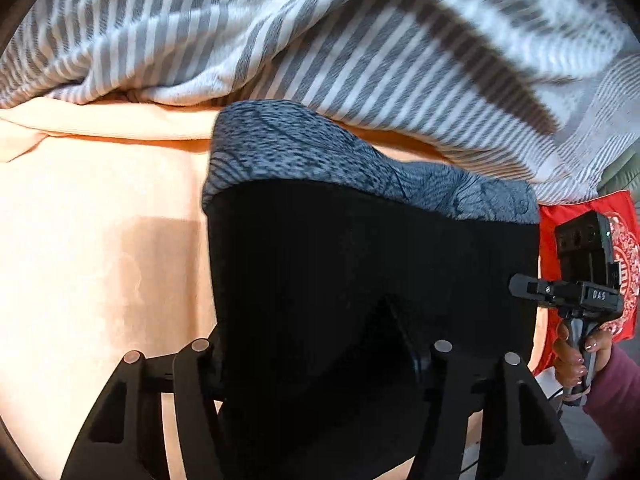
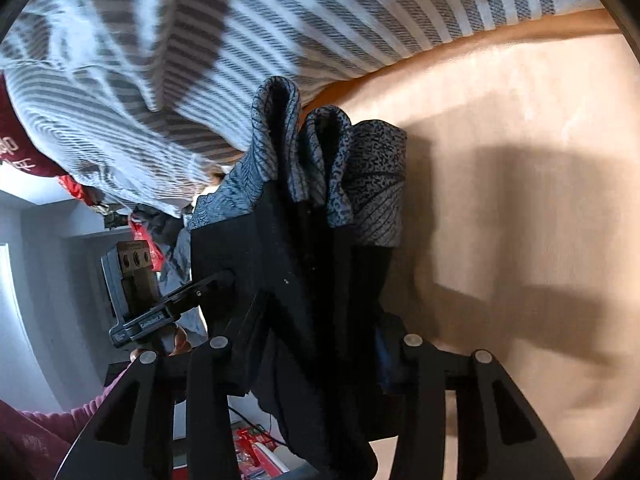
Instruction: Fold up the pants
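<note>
Peach bed sheet (image 1: 100, 240) under both tools. Left tool (image 1: 320, 344) and right tool (image 2: 316, 344) each clamp black pants (image 1: 360, 260). Only right view shows the patterned cuffs (image 2: 320, 160) bunched ahead.

warm light on the peach sheet (image 1: 100, 240), hard dark shadows; striped blanket (image 1: 460, 40) smeared with blur, fisheye edges bent and black.

2 grippers (image 1: 320, 360) (image 2: 316, 356) clamped (hand-held)
</note>
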Demonstrator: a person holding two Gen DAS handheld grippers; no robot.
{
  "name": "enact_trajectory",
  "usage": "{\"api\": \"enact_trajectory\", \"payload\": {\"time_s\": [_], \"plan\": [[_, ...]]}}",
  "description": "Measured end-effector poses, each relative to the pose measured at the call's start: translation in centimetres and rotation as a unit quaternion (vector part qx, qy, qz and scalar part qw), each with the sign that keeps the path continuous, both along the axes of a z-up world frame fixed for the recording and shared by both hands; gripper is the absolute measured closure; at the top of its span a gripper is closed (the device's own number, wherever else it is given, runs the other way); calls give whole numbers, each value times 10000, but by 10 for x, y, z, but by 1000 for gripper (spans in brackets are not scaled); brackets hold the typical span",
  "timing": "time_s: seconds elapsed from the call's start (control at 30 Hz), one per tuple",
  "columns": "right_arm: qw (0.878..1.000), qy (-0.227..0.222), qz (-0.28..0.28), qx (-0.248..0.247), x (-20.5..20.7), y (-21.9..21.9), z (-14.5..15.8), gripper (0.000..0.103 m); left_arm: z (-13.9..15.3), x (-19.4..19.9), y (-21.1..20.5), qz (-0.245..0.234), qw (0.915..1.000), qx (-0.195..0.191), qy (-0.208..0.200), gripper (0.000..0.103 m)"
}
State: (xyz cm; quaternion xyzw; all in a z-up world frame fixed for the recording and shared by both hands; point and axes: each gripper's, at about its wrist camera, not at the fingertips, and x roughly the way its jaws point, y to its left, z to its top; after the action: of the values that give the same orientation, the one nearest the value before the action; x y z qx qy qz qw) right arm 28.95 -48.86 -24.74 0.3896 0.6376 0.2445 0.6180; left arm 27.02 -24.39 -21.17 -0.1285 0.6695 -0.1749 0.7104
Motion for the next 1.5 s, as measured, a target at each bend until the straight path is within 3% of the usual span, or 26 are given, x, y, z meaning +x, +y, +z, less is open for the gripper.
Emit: {"api": "enact_trajectory", "payload": {"time_s": [0.27, 0.33, 0.63, 0.8, 0.9, 1.13, 1.17, 1.27, 1.3, 1.5], "plan": [[9998, -36, -54, 207, -34, -6, 29, 56, 42, -39, -20, -16, 9999, 12, -114, 40], [9998, -49, -43, 185, -43, -9, 35, 56, 48, -56, -4, -12, 10000, -11, -68, 40], [9997, 140, -184, -17, -103, -12, 31, 56, 25, -114, -19, -93, 9996, -9, 264, 40], [9983, 233, -311, -423, -136, -27, 12, 51, 12, -125, -25, 63, 9994, 144, 299, 36], [9964, 151, -371, -752, -139, -26, 20, 44, 18, -128, -22, 102, 9989, 406, 202, 33], [9844, 205, -791, -1555, -156, -45, 46, 43, 50, -133, -7, -4, 9949, 959, -307, 33], [9823, 195, -923, -1618, -159, -49, 50, 46, 58, -135, -1, -42, 9943, 984, -419, 33], [9749, 184, -1168, -1885, -165, -54, 60, 72, 75, -132, -16, -174, 9931, 914, -720, 33], [9725, 191, -1203, -1986, -166, -53, 64, 75, 80, -129, -23, -230, 9926, 889, -799, 33], [9686, -117, -904, -2312, -172, -22, 84, 78, 75, -127, -56, -584, 9909, 801, -909, 33]]}}
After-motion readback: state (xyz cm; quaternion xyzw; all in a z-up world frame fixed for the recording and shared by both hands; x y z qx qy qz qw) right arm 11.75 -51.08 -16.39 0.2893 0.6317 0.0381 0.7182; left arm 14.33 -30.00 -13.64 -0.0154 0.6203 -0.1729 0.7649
